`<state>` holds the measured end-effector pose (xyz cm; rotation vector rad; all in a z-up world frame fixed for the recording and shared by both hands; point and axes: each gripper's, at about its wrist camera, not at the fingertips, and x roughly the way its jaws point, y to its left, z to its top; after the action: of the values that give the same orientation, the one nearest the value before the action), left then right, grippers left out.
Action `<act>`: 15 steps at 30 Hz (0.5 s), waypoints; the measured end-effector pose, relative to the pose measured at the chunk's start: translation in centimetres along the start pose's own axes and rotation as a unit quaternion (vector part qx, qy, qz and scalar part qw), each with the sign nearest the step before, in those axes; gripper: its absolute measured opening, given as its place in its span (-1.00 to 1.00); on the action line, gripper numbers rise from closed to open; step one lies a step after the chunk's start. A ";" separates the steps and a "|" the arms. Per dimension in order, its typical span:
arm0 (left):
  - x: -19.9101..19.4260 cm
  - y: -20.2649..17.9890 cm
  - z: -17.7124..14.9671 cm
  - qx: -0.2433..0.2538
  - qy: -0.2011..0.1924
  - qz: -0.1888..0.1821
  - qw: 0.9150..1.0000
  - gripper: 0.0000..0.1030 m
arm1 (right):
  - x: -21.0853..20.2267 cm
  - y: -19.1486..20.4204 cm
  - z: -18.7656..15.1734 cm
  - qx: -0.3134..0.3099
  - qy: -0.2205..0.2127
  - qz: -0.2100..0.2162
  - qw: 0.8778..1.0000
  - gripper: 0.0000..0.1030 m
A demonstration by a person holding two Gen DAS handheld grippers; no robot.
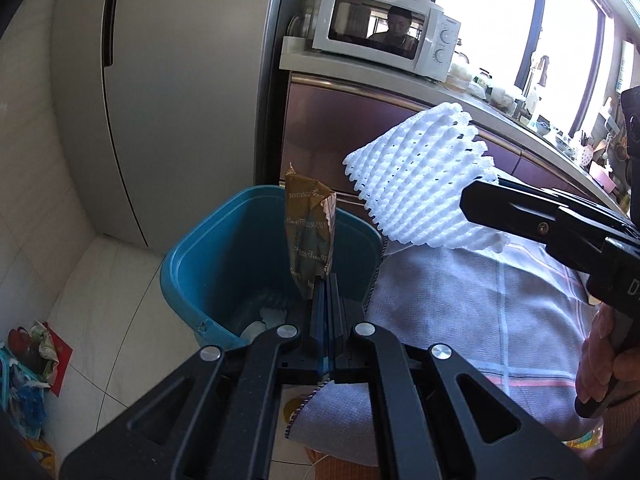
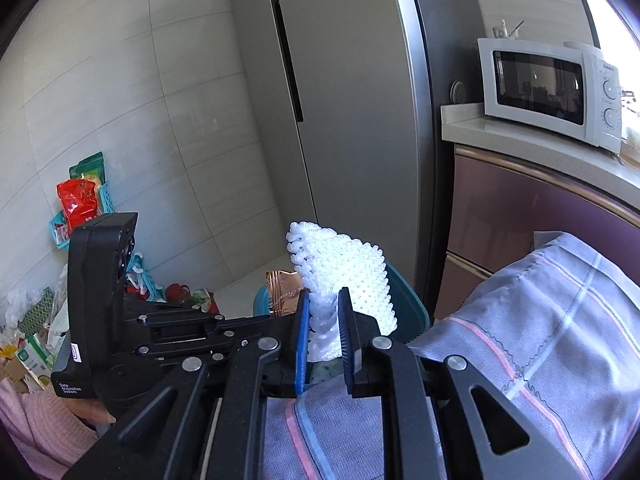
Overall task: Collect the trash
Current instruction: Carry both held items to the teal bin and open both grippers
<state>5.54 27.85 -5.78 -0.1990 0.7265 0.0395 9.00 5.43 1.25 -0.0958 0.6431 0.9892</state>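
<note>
My left gripper (image 1: 325,280) is shut on a brown and gold snack wrapper (image 1: 310,232), held upright over the open blue bin (image 1: 192,264). The right gripper (image 2: 325,300) is shut on a white foam fruit net (image 2: 344,268), pinched between its blue pads. In the left wrist view that foam net (image 1: 416,184) hangs to the right of the bin, above the striped cloth, with the right gripper (image 1: 470,200) coming in from the right. Some white scraps lie at the bottom of the bin. In the right wrist view the bin (image 2: 408,304) and the wrapper (image 2: 282,288) show behind the net.
A striped grey cloth (image 1: 480,300) covers a surface right of the bin. A tall grey fridge (image 2: 340,100) stands behind, a microwave (image 1: 384,28) on a counter to its right. Colourful bags and packets (image 2: 80,200) lie on the floor at left.
</note>
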 end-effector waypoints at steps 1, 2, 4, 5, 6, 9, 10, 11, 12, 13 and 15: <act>0.3 0.1 0.0 -0.001 0.002 0.001 1.000 -0.97 | 0.4 -0.1 0.0 0.001 0.004 -0.001 1.000 -0.75; 0.5 0.1 -0.1 -0.002 0.003 0.003 1.000 -0.97 | 0.7 -0.1 0.0 0.002 0.008 -0.002 1.000 -0.75; 1.1 0.4 -0.1 -0.005 0.008 0.005 1.000 -0.97 | 1.5 -0.2 0.0 0.003 0.017 -0.003 1.000 -0.75; 1.4 0.2 -0.1 -0.006 0.010 0.007 1.000 -0.97 | 1.9 -0.2 0.0 0.003 0.021 -0.005 1.000 -0.75; 1.7 0.3 0.0 -0.007 0.013 0.010 1.000 -0.97 | 2.2 -0.3 -0.1 0.003 0.025 -0.005 1.000 -0.75; 2.6 0.5 -0.1 -0.011 0.021 0.014 1.000 -0.97 | 3.7 -0.4 -0.2 0.005 0.045 -0.010 0.999 -0.74; 3.0 0.5 -0.1 -0.012 0.024 0.017 1.000 -0.97 | 4.2 -0.5 -0.2 0.006 0.051 -0.010 0.999 -0.74; 3.3 0.5 0.0 -0.012 0.027 0.018 0.999 -0.97 | 4.7 -0.6 -0.3 0.006 0.057 -0.010 0.998 -0.74; 3.7 0.5 0.0 -0.012 0.030 0.020 0.999 -0.97 | 5.2 -0.7 -0.4 0.006 0.064 -0.012 0.998 -0.74; 3.9 0.5 -0.1 -0.012 0.032 0.022 0.999 -0.97 | 5.6 -0.8 -0.4 0.009 0.070 -0.014 0.997 -0.74; 4.6 0.5 -0.1 -0.010 0.037 0.025 0.999 -0.97 | 6.6 -1.1 -0.5 0.017 0.085 -0.014 0.996 -0.74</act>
<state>8.87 28.19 -9.02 -0.2018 0.8051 0.0878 12.19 9.59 -2.98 -0.1598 0.8122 0.9501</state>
